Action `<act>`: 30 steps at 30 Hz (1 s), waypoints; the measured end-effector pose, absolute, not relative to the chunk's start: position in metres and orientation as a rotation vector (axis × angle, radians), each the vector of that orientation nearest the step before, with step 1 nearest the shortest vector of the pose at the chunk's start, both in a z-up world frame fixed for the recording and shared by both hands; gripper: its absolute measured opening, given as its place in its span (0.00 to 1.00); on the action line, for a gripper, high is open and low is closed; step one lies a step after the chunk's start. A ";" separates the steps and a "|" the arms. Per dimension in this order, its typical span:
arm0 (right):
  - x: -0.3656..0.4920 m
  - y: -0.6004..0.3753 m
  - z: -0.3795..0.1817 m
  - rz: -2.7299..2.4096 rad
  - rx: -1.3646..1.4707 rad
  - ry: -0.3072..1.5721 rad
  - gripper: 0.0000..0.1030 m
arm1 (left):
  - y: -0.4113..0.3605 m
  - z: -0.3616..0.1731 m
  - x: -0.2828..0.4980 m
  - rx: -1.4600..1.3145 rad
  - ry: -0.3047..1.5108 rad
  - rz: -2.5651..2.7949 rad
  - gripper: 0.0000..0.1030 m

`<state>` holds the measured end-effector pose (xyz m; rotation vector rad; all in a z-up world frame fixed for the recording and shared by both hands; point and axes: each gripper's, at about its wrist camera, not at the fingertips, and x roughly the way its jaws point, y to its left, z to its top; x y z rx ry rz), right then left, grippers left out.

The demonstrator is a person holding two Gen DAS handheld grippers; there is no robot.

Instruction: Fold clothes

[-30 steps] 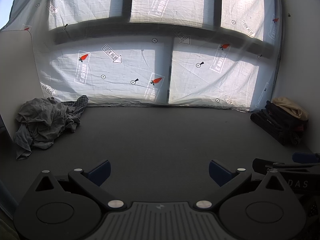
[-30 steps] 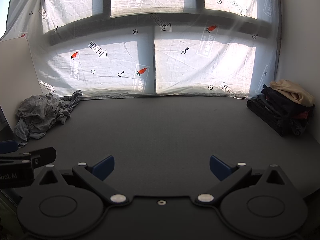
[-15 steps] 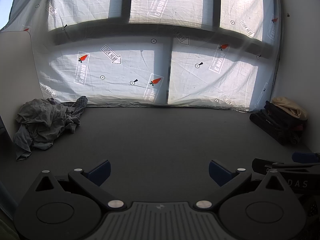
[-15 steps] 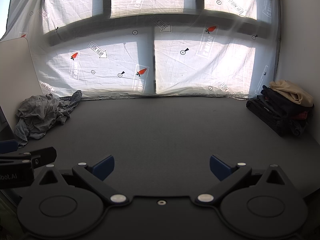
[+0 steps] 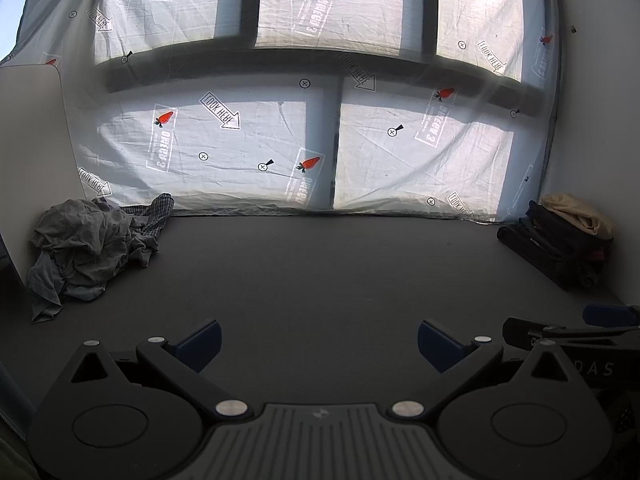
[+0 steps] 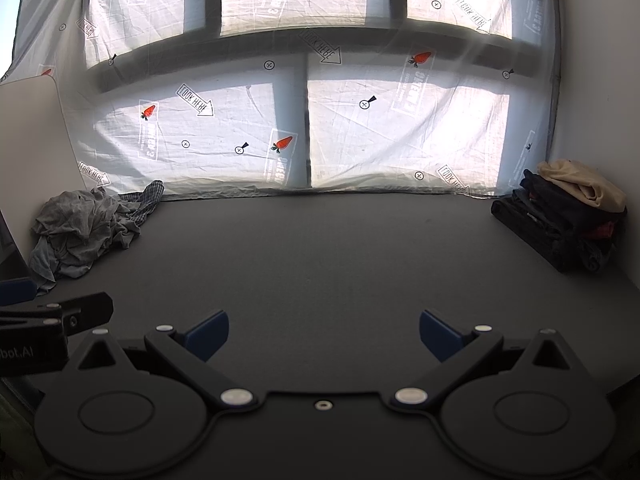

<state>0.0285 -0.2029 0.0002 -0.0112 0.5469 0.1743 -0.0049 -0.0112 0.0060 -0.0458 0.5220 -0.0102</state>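
Left wrist view: the left claw (image 5: 318,340) stands wide, its two blue fingertips (image 5: 200,338) far apart with nothing between them, low over the dark grey worktop (image 5: 320,272). Off its right side, at the picture's edge, part of the right claw shows as a black bar with a blue tip. Right wrist view: the right claw (image 6: 324,332) is likewise spread wide and holds nothing, its blue fingertips (image 6: 438,334) over bare worktop. The left claw's black side and blue tip show at the left edge of this view, so the two claws sit side by side near the front edge.

Farther out, the middle of the worktop lies bare. In the far left corner, well apart from both claws, sits a crumpled heap of grey clothes (image 5: 86,248), loose and unfolded, with a checked garment (image 5: 154,216) lying against its far side. In the far right corner, against the white wall (image 6: 592,80), stands a stack of folded dark clothes (image 6: 560,224) with a tan garment (image 6: 580,184) on top.

Behind the worktop hangs a thin white sheet (image 5: 280,140) printed with arrows, small circles and red carrots, lit from behind by a window whose dark bars show through it. A pale board (image 5: 32,140) stands at the left.
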 end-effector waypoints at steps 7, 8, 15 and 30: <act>0.027 -0.203 -0.002 0.174 -0.011 0.544 1.00 | -0.012 0.007 -0.005 -0.046 0.522 -0.010 1.00; 0.026 -0.203 -0.002 0.173 -0.010 0.543 1.00 | -0.012 0.007 -0.005 -0.046 0.522 -0.010 1.00; 0.026 -0.204 -0.002 0.170 -0.007 0.540 1.00 | -0.014 0.006 -0.005 -0.042 0.519 -0.014 1.00; 0.024 -0.206 -0.005 0.145 0.025 0.531 1.00 | -0.012 0.004 0.000 -0.032 0.542 -0.024 1.00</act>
